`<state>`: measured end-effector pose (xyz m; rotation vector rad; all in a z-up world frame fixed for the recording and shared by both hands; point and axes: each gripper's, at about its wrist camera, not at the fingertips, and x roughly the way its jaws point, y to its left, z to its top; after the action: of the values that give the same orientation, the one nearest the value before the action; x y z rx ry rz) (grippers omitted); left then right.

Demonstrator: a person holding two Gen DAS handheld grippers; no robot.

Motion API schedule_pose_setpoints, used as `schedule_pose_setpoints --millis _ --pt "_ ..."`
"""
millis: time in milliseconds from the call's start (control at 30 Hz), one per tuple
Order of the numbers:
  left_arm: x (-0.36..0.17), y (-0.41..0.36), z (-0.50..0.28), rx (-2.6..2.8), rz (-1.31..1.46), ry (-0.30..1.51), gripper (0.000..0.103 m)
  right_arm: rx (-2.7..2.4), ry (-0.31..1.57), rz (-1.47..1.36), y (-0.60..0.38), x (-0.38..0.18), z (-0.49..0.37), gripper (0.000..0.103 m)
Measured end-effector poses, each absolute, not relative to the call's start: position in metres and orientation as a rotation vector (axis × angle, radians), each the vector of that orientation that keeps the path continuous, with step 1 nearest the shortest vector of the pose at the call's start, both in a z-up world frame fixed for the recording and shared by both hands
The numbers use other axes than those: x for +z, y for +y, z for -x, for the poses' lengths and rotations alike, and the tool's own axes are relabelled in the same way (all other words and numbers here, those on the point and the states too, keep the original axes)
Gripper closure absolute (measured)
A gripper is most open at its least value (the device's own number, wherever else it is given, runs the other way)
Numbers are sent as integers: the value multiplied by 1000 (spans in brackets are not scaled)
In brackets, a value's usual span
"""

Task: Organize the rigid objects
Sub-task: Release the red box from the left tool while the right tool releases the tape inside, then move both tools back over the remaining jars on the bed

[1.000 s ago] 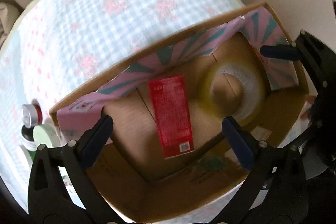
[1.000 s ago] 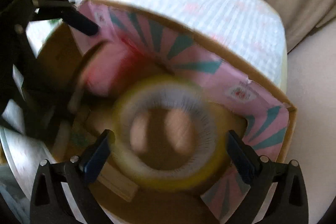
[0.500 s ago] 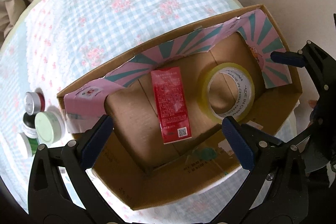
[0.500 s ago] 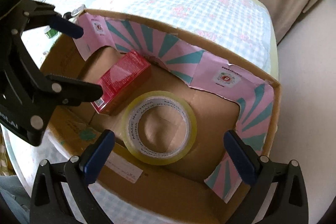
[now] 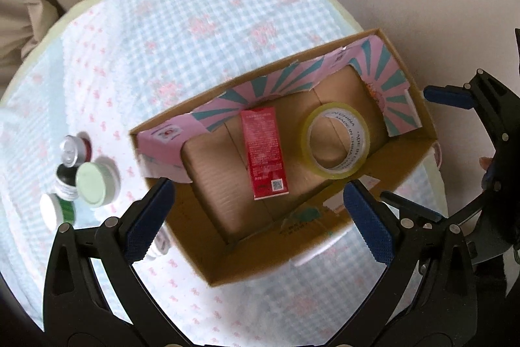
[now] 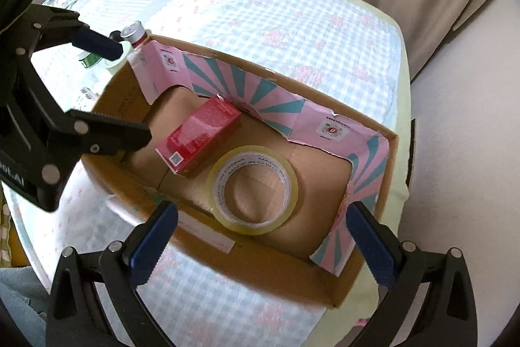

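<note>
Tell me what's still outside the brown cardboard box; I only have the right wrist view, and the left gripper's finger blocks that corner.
Observer: Four small containers sit on the checked cloth beside the cardboard box: a silver-topped red can, a pale green lidded jar, a white-capped green bottle and a dark jar.
Operator: Any tipped over?
Observer: No, all four look upright, packed against one another.

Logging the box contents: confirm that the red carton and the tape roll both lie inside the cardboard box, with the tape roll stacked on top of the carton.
One detail is wrong. The tape roll is not stacked on the red carton; it lies flat on the floor of the cardboard box, beside the carton. The right wrist view shows this. Both are inside the box.
</note>
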<state>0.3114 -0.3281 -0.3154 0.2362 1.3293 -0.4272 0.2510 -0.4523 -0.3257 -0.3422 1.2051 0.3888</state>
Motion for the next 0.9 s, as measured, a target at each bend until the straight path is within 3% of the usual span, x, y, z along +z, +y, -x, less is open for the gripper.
schedule_pose_setpoints --millis 500,900 --pt "-198 -223 -248 -369 -138 1115 0 325 1122 461 -385 -233 -204 0" --pt "-143 -40 -185 -276 -140 1002 0 181 1109 157 -282 -166 -160 0"
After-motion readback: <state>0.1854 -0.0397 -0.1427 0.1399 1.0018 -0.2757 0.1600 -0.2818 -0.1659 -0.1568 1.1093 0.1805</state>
